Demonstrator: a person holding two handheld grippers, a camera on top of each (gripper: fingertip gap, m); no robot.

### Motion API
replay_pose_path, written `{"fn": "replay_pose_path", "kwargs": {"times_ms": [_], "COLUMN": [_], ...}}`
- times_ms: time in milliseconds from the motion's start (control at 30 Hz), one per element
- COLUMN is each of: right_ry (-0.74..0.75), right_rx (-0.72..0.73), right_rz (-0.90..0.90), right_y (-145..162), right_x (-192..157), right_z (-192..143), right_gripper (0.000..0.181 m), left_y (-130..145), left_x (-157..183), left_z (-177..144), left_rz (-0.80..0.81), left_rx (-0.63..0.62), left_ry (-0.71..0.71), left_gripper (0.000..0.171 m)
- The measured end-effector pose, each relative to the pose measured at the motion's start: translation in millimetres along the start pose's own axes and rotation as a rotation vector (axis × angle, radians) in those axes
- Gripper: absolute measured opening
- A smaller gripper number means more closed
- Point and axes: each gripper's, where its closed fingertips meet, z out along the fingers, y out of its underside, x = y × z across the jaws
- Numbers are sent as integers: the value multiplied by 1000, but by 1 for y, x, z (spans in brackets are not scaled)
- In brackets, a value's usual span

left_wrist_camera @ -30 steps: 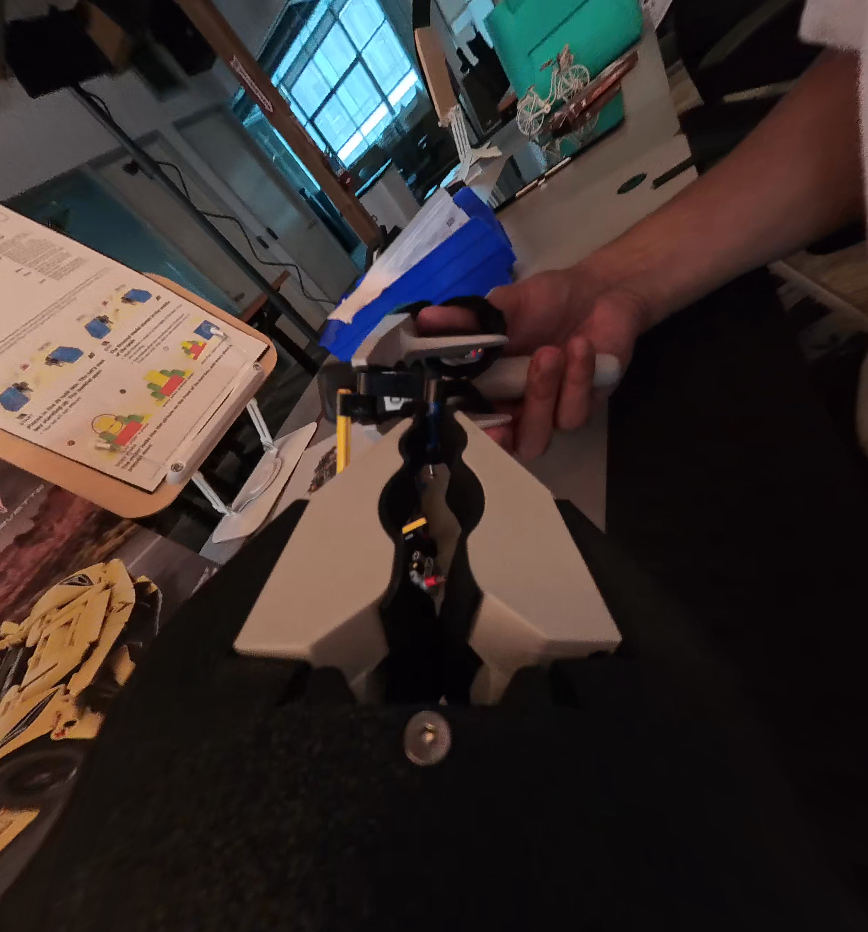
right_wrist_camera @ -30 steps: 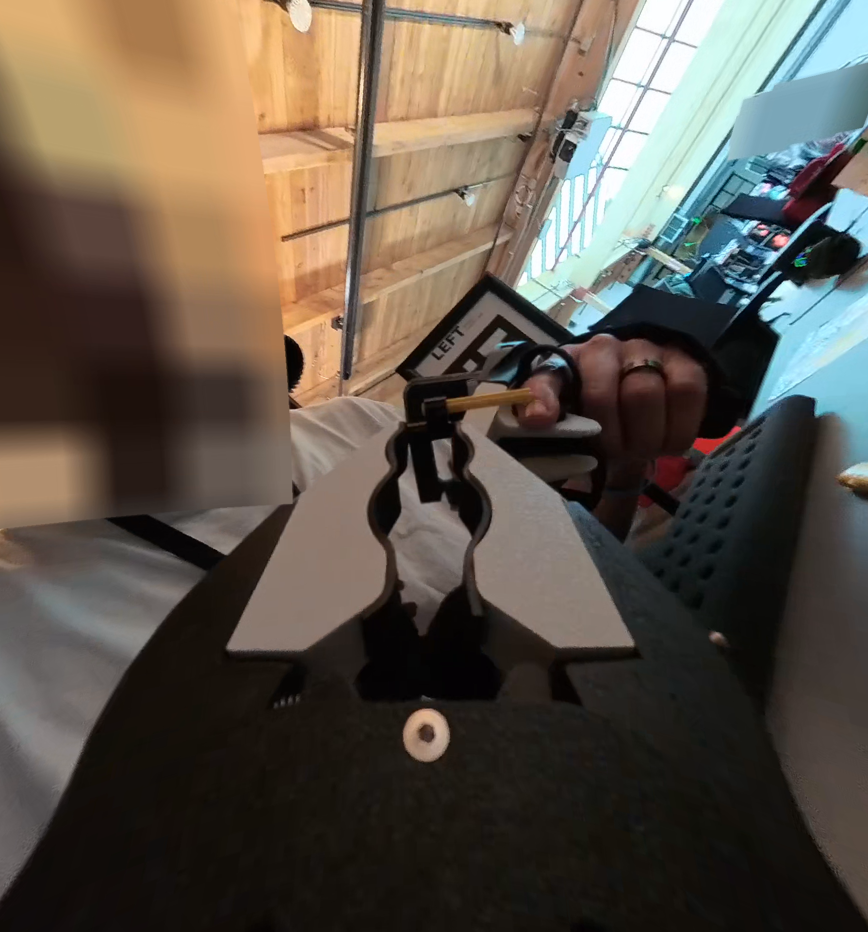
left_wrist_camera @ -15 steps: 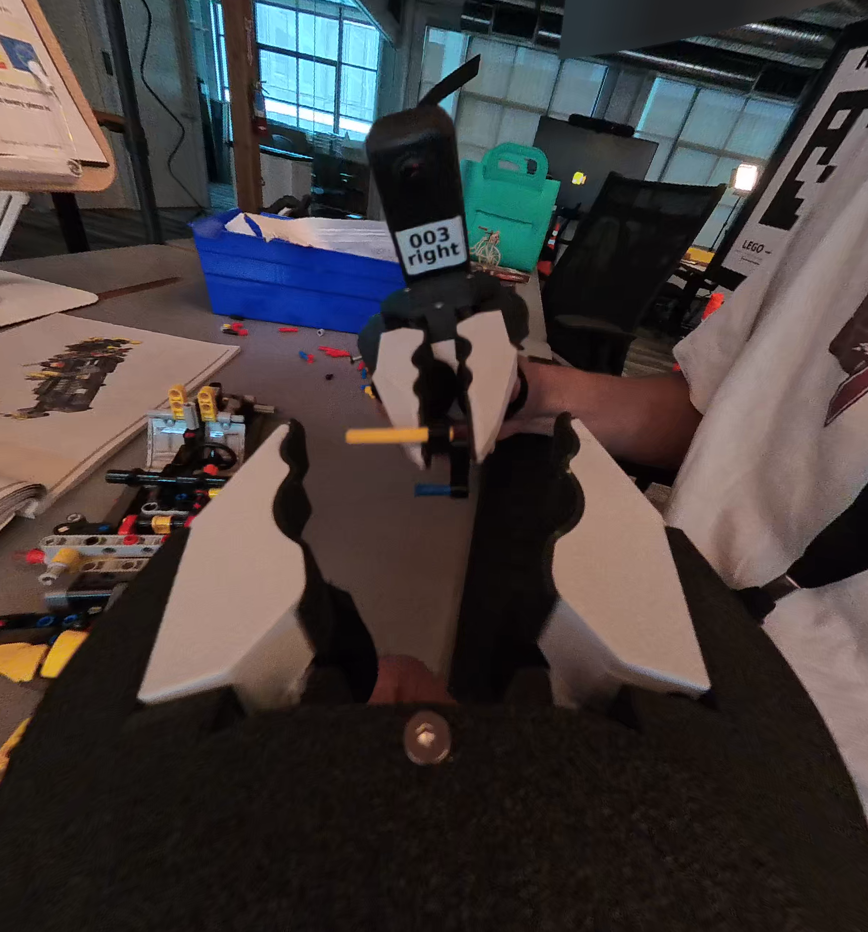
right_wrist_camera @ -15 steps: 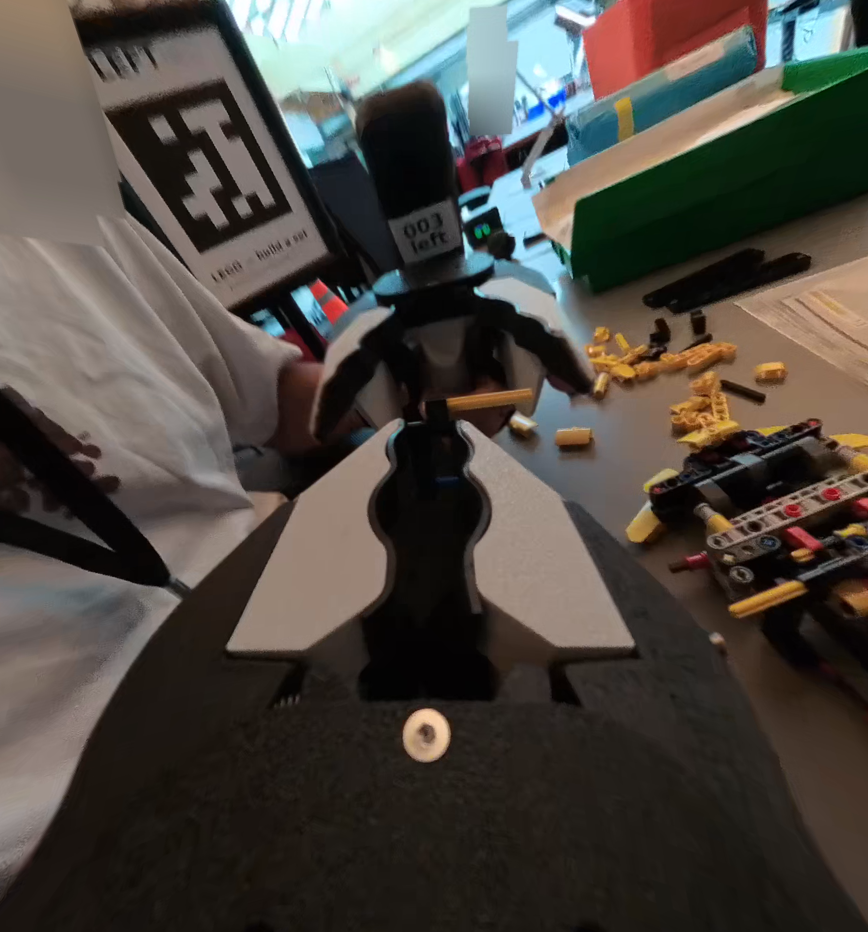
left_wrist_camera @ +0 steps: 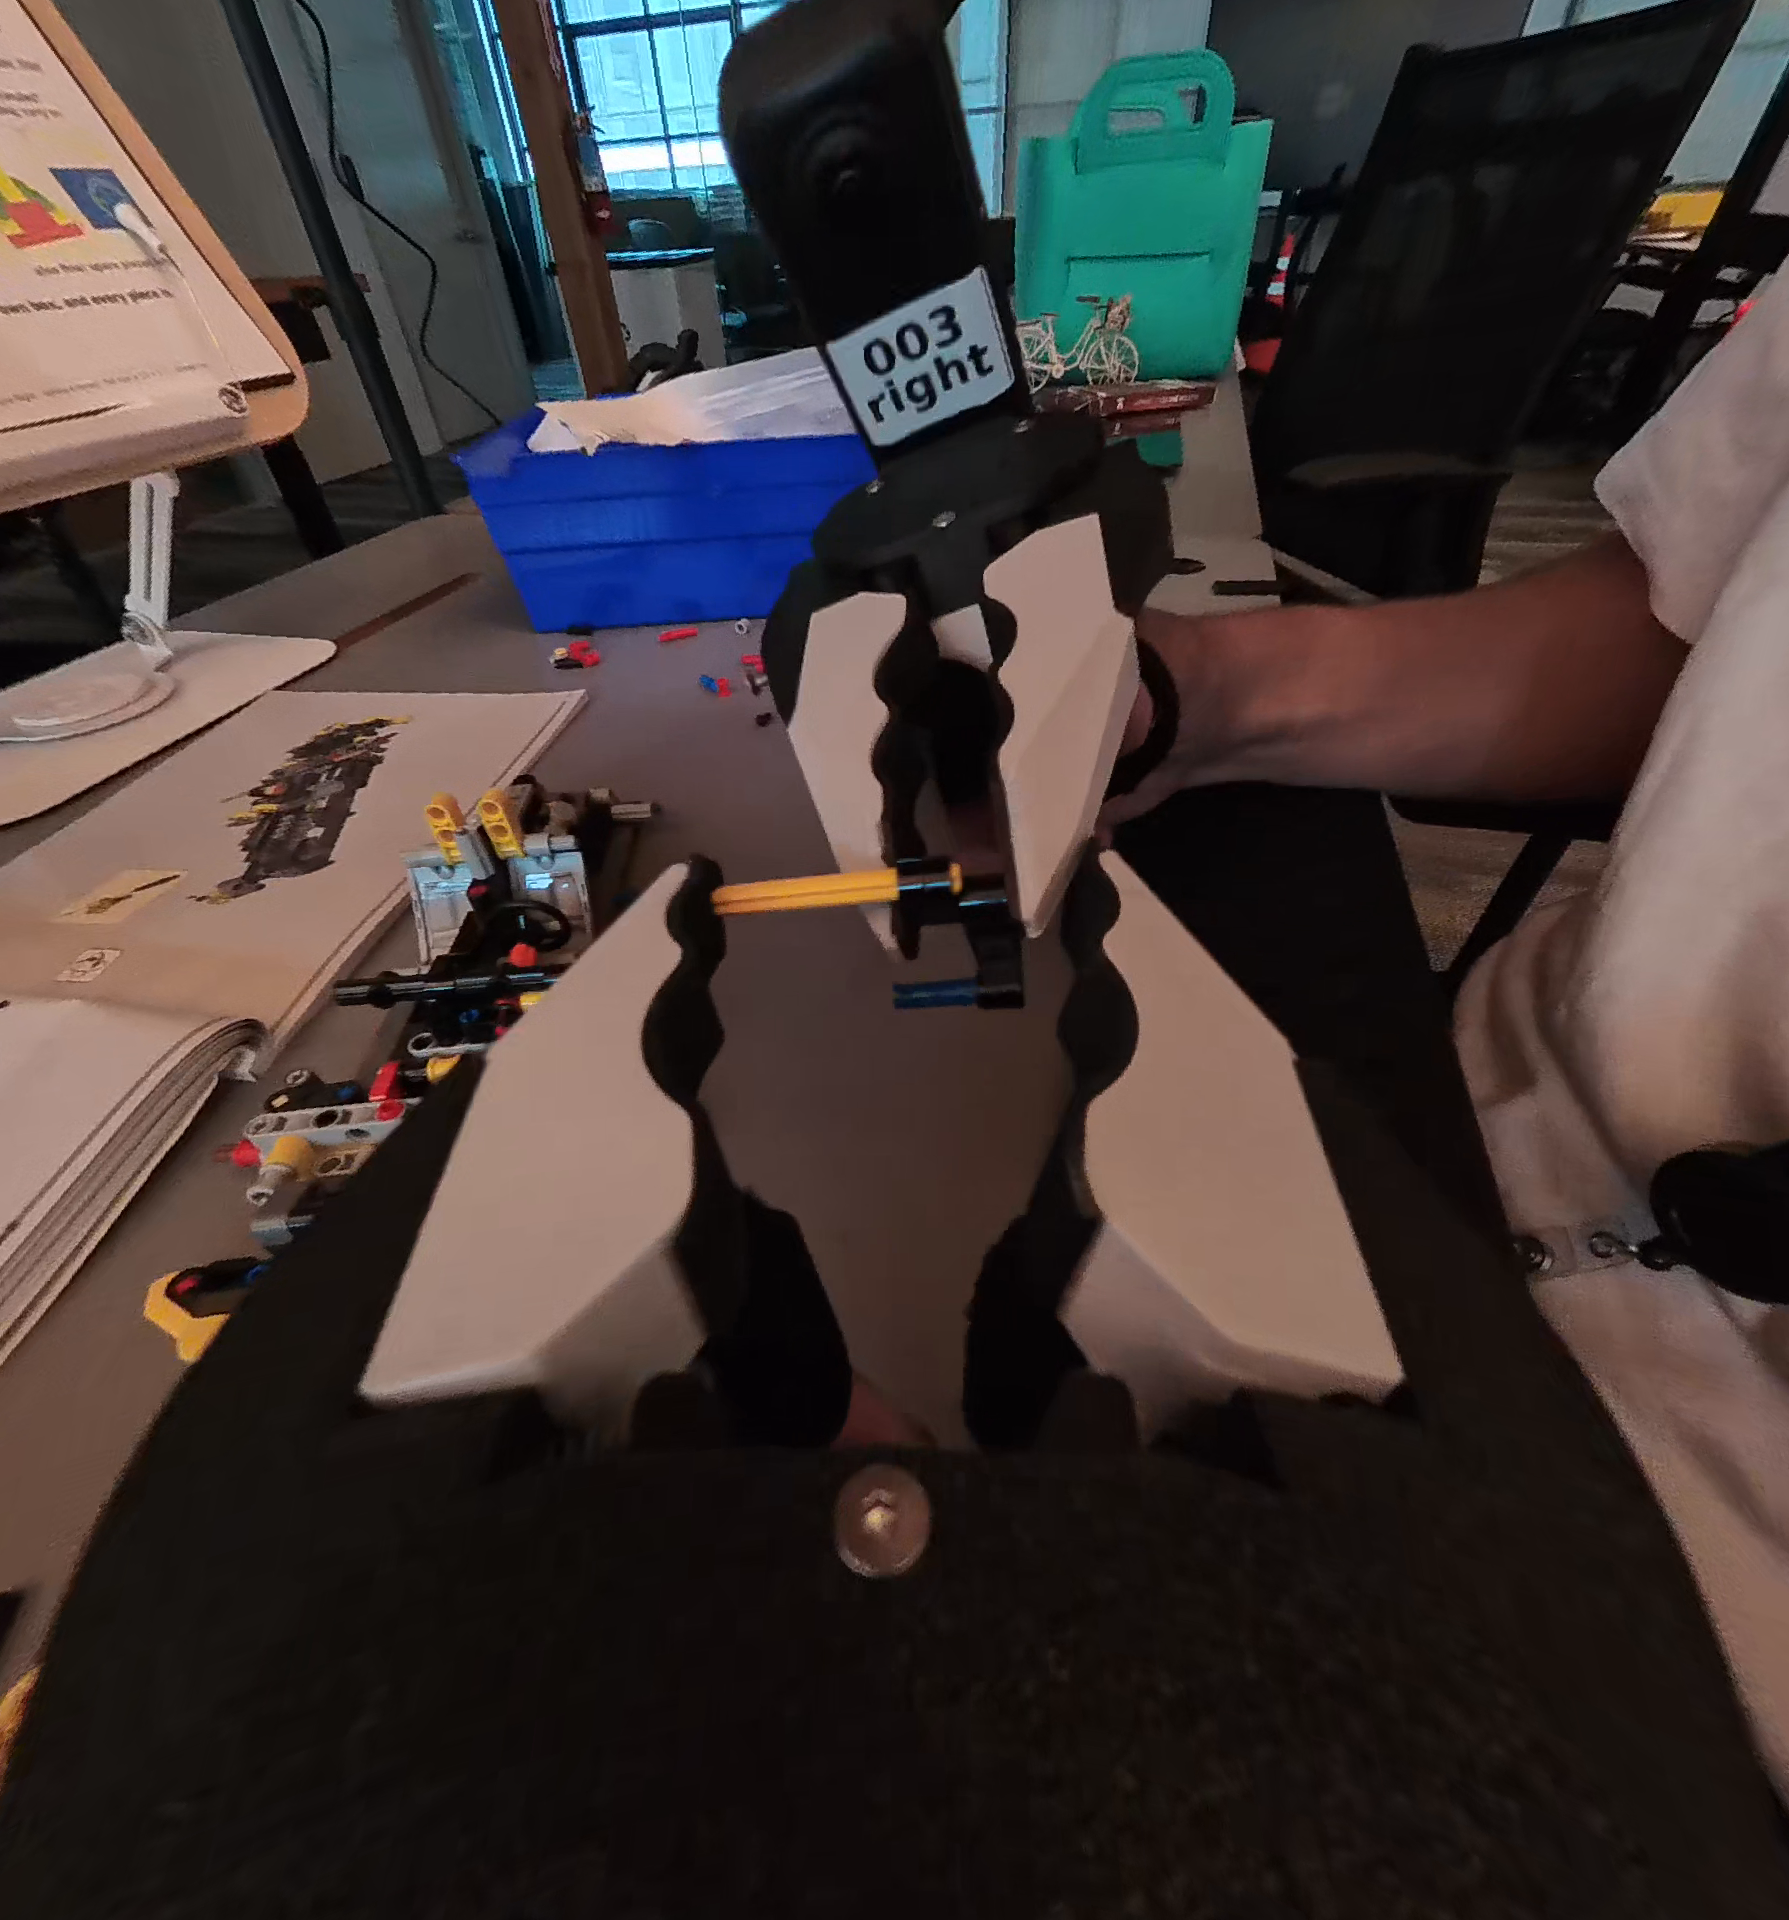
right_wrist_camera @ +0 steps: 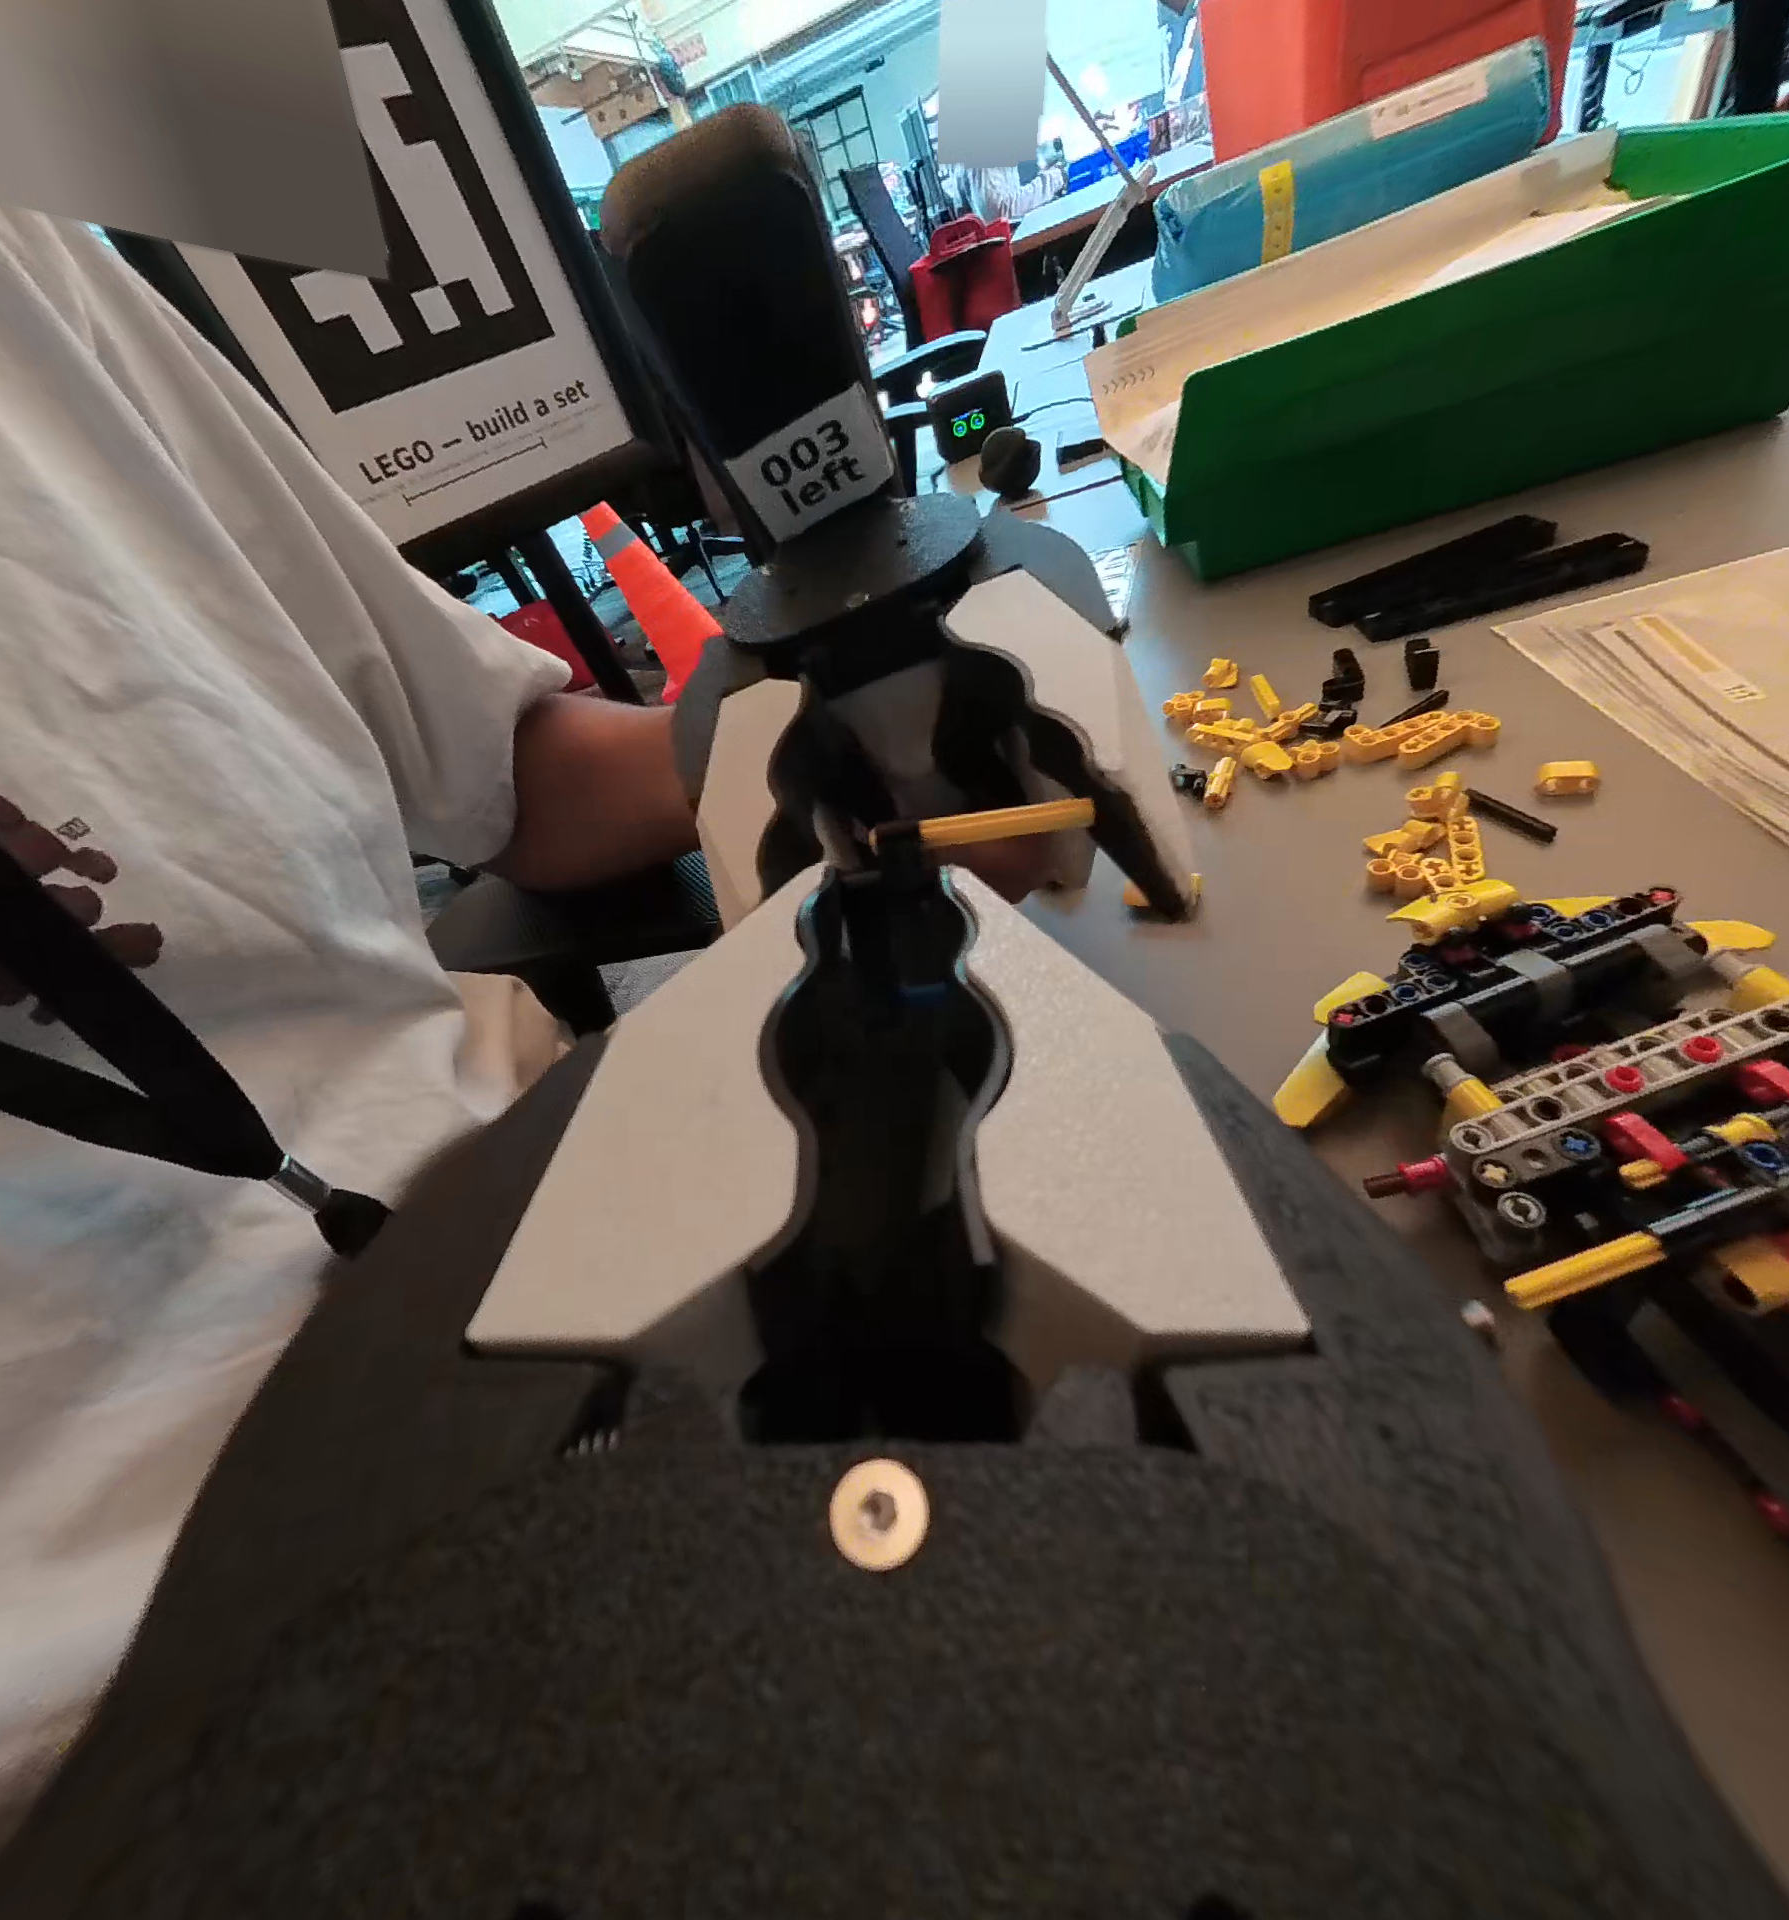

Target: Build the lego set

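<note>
My right gripper (right_wrist_camera: 885,883) is shut on a small black connector (left_wrist_camera: 957,914) that carries a yellow axle (left_wrist_camera: 796,891) and a blue pin (left_wrist_camera: 931,995). It holds this piece above the table. My left gripper (left_wrist_camera: 890,883) is open and empty and faces the right gripper tip to tip. The yellow axle (right_wrist_camera: 1004,823) reaches sideways to one left finger. The partly built black, grey and yellow model (right_wrist_camera: 1648,1091) lies on the table beside both grippers and also shows in the left wrist view (left_wrist_camera: 474,935).
Loose yellow and black pieces (right_wrist_camera: 1337,738) and black beams (right_wrist_camera: 1472,577) lie by a green bin (right_wrist_camera: 1492,395). A blue bin (left_wrist_camera: 661,520), an open instruction booklet (left_wrist_camera: 246,831) and a sheet on a stand (left_wrist_camera: 69,260) are on the table. A person in a white shirt (left_wrist_camera: 1700,727) is close. The grippers are tip to tip, or close to it.
My left gripper has let go of the piece and opened wide. Both grippers have swung down from a raised, tilted pose to face each other over the table. The right keeps its hold.
</note>
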Motion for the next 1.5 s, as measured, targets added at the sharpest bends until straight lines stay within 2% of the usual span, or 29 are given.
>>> {"fn": "replay_pose_path", "kwargs": {"times_ms": [200,333,533,733,1033,1500], "right_ry": [4,25,-106,-126,-94,-140], "right_rx": [9,-9,103,135,126,94], "right_rz": [-20,-48,97,129,72,154], "right_y": [-1,3,-13,-15,-13,-6], "right_x": [1,2,-9,-9,-11,-12], "right_z": [0,2,-5,-4,-4,-5], "right_gripper": [17,17,16,16,16,15], "left_y": [-2,-5,-9,-10,-9,-5], "left_x": [0,5,3,1,-1,2], "left_z": [-1,-2,-6,-7,-8,-5], "left_rz": [7,-36,-37,-43,40,149], "left_rx": [13,28,65,69,63,30], "left_ry": [-7,51,34,26,-36,-84], "left_gripper": [63,69,53,51,50,50]}}
